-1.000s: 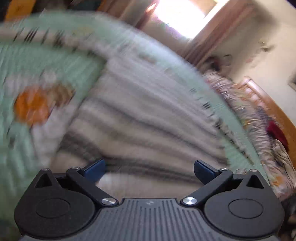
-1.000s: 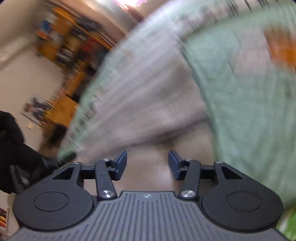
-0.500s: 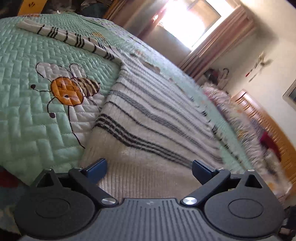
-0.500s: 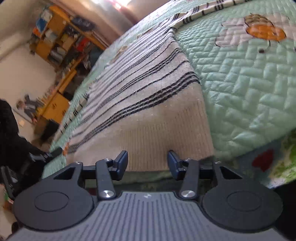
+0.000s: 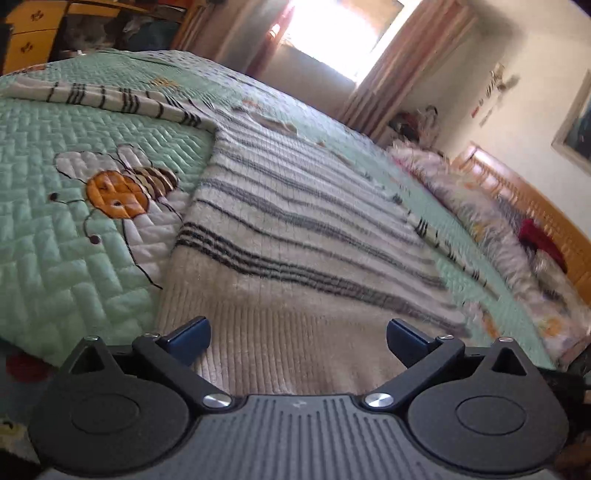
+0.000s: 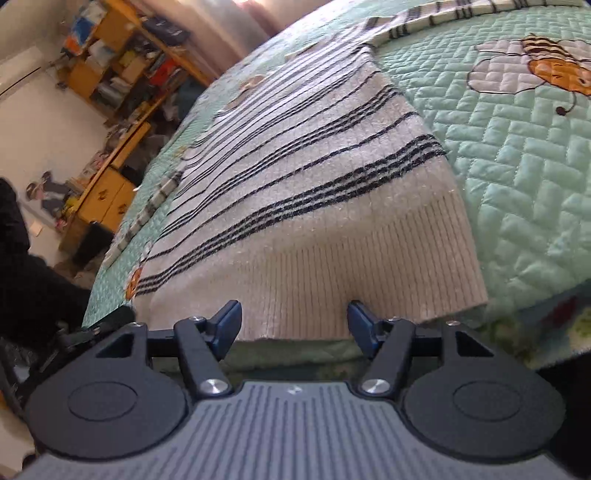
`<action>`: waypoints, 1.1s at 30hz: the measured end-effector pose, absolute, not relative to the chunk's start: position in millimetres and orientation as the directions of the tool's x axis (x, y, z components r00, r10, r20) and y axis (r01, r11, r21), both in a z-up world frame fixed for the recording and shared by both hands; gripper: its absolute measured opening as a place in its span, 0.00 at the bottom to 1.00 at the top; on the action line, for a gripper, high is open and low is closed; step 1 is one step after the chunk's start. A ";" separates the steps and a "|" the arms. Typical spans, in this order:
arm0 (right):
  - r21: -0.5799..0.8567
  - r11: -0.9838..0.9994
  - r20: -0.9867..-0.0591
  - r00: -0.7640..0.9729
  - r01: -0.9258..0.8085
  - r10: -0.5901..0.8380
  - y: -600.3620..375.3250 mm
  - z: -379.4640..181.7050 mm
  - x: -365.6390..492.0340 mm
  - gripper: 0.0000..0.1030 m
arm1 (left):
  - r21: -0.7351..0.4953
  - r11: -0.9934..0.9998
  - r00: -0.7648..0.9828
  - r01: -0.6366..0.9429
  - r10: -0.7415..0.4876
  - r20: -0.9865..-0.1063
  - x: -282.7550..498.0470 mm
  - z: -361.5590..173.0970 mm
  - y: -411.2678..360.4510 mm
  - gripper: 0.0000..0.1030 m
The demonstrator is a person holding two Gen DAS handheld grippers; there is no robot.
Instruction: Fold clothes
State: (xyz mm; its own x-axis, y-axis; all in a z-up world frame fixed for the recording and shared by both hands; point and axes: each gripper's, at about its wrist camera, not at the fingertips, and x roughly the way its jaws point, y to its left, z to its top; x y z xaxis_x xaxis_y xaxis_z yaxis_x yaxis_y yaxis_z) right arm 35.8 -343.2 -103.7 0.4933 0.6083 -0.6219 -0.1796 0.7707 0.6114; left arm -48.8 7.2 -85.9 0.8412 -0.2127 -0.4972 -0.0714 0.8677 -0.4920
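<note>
Now a striped sweater (image 5: 295,229) is lying flat on a bed covered by a green quilt (image 5: 48,236), its ribbed hem (image 6: 332,280) reaching the quilt's near edge and its body running away toward the far edge. One sleeve (image 5: 110,99) is stretching sideways across the quilt from the shoulder, beyond a stitched bee (image 5: 125,188).

The left gripper (image 5: 297,339) is hovering at the near edge with its jaws spread wide and nothing between them; the blue fingertips (image 5: 190,338) are sitting just over the hem, near the sweater's left side. Whether they are touching the knit cannot be told.

The right gripper (image 6: 293,326) is also released, jaws parted though less widely, and it is pointing at the hem close to the sweater's right corner. Its fingertips (image 6: 229,325) are lining up with the hem's lower edge, gripping nothing.

Beyond the bed's far edge a bright window (image 5: 343,33) with curtains is glowing, and wooden shelves (image 6: 122,62) are standing against the wall in the right wrist view. A pile of bedding (image 5: 491,221) is lying along the headboard (image 5: 546,218).
</note>
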 end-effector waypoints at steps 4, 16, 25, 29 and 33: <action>0.593 0.770 -0.609 0.494 -0.235 0.620 -321.5 -93.5 37.7 0.65 | -0.439 0.898 0.872 -0.040 -0.182 -0.453 -57.3 -67.4 2.8 0.99; 0.618 0.705 -0.553 0.446 -0.347 0.704 -279.6 -95.8 40.9 0.66 | -0.425 0.902 0.860 -0.075 -0.156 -0.485 -51.0 -83.2 14.6 0.99; 0.525 0.784 -0.629 0.468 -0.332 0.620 -283.3 -95.2 38.3 0.76 | -0.413 0.908 0.850 -0.070 -0.163 -0.501 -28.3 -91.7 5.2 0.99; 0.476 0.804 -0.660 0.459 -0.356 0.594 -273.0 -84.9 36.8 0.76 | -0.446 0.894 0.883 -0.039 -0.178 -0.433 -47.5 -86.0 13.3 0.98; 0.536 0.782 -0.626 0.471 -0.318 0.622 -265.4 -70.6 47.4 0.76 | -0.533 0.836 0.948 -0.128 -0.054 -0.313 -80.2 -64.5 44.1 0.99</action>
State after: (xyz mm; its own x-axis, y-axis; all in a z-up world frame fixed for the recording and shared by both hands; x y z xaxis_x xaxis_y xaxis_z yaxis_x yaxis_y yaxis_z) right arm 47.4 -265.4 -70.6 0.4707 0.6215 -0.6262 -0.3183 0.7816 0.5364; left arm -80.2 44.1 -64.5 0.9482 -0.0545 -0.3128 -0.1278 0.8365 -0.5329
